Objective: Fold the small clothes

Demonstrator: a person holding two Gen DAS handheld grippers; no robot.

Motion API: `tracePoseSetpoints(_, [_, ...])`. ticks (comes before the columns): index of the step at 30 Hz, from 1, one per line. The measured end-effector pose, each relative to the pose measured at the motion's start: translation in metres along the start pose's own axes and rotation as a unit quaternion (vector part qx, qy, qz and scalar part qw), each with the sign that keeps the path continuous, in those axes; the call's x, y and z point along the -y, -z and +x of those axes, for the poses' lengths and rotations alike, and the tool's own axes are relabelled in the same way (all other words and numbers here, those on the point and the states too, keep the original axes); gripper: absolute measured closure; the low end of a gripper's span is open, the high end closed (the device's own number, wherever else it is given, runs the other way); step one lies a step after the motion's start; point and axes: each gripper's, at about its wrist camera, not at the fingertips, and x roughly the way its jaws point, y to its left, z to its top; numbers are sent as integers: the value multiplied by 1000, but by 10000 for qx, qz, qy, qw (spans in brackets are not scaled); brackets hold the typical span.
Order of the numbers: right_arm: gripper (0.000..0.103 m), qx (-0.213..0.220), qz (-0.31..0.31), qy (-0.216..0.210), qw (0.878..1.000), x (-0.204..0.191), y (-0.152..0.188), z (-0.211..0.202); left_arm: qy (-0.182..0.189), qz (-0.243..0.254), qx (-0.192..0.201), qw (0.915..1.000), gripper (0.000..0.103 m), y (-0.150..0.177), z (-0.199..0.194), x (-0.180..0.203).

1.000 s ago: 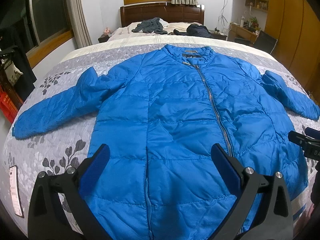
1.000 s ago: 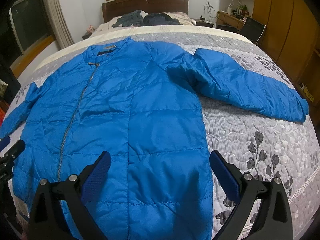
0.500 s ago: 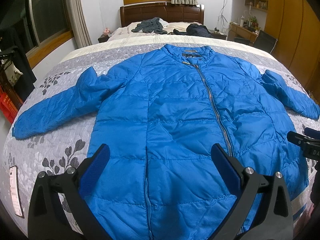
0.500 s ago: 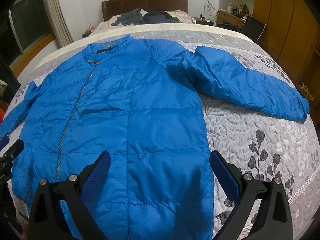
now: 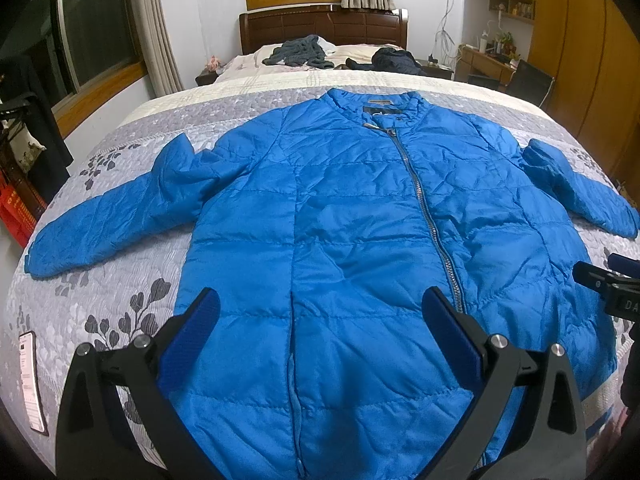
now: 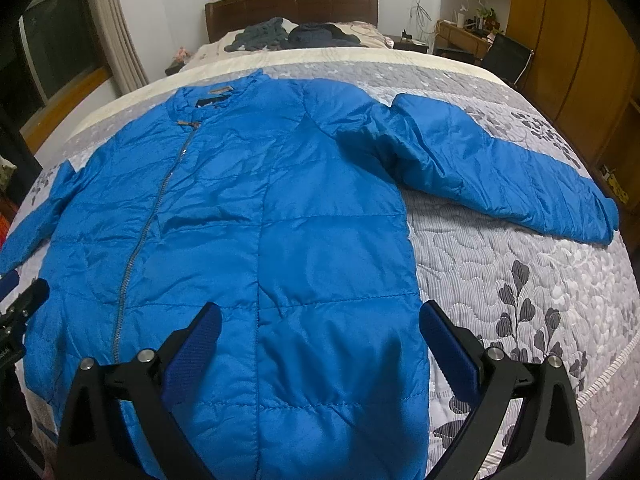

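Blue quilted puffer jacket [image 5: 360,240] laid flat, front up and zipped, on the grey floral bedspread [image 5: 120,292].

Left gripper [image 5: 320,312] held wide open above the lower front, gripping nothing, zipper [image 5: 424,208] running up past its right finger. Right gripper [image 6: 320,320] likewise spread wide and empty over the hem, jacket's side edge just inside its right finger. Sleeves stretched outward to either side ahead of the tongs. Collar lay farthest ahead. Dark clothes [image 5: 304,52] heaped far ahead by the wooden headboard [image 5: 324,28]. Phone [image 5: 32,380] lay left of the left gripper.
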Motion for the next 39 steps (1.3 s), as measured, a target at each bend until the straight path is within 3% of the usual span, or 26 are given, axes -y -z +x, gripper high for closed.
tracePoseSetpoints(32, [4,7,0,-48,10000,2,0,-1,-15,16,24,10000,3,1,-2,2])
tracePoseSetpoints(37, [4,-98,562,-485,9972,47,-9,9,118,7,-125,9999,3,-9,5,10])
tracePoseSetpoints(39, [4,-217,859,-388,9953,78,-15,15,208,-5,-237,9995,3,-17,12,16])
